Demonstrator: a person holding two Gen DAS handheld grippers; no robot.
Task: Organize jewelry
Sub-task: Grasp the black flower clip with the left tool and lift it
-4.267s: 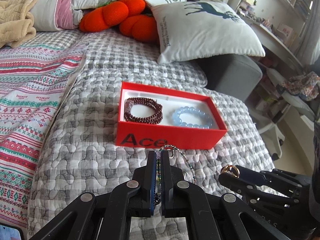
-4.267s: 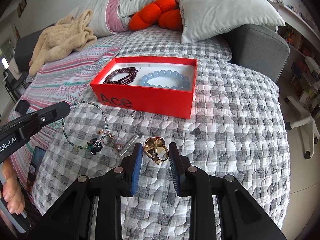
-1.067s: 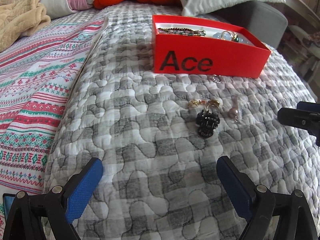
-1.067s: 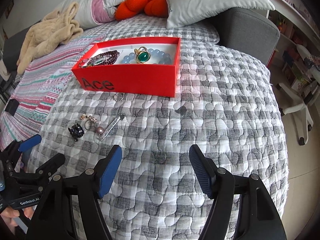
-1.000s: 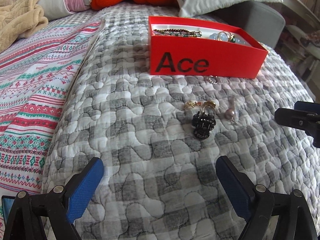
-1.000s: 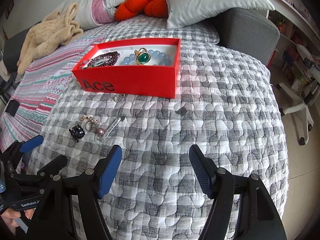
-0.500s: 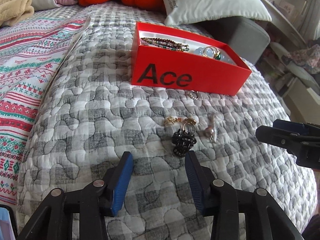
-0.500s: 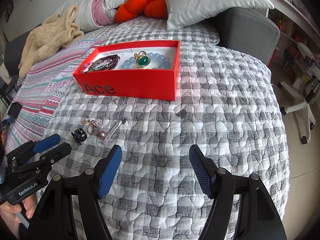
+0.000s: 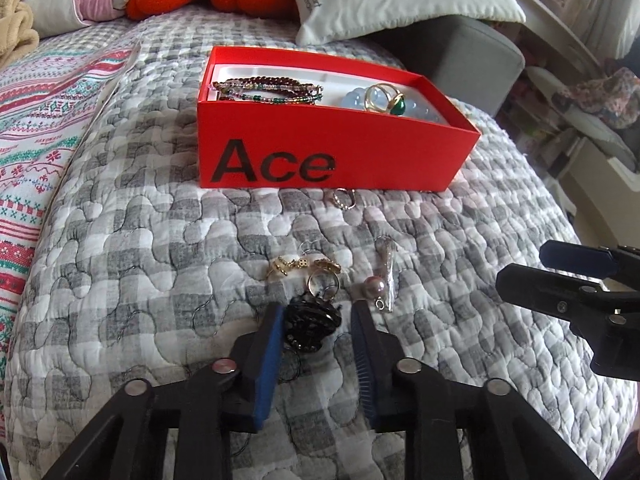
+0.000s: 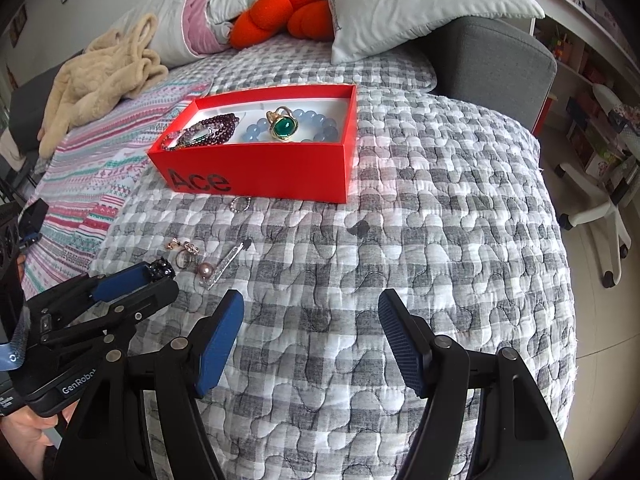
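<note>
A black beaded ornament [image 9: 310,326] lies on the grey checked quilt [image 9: 140,264], between the blue pads of my left gripper [image 9: 316,320]. Its jaws are closing; the left pad touches the ornament, the right pad stands a little off it. Just beyond lie gold earrings [image 9: 304,265], a thin ring [image 9: 322,282], a pearl pin [image 9: 374,285] and a small ring [image 9: 345,199] by the red "Ace" box [image 9: 340,152]. The box holds bead bracelets, a green necklace and a gold ring with a green stone [image 10: 283,125]. My right gripper [image 10: 310,308] hovers open over bare quilt, nothing between its fingers.
White pillows [image 10: 420,4] and an orange plush [image 10: 276,12] lie behind the box. A beige blanket [image 10: 100,76] is at the far left, a grey upholstered block [image 10: 496,56] at the bed's right. An office chair base [image 10: 596,216] stands on the floor.
My left gripper moved forward to the black ornament and its jaws narrowed from wide open to close around it. The right gripper stayed put and open.
</note>
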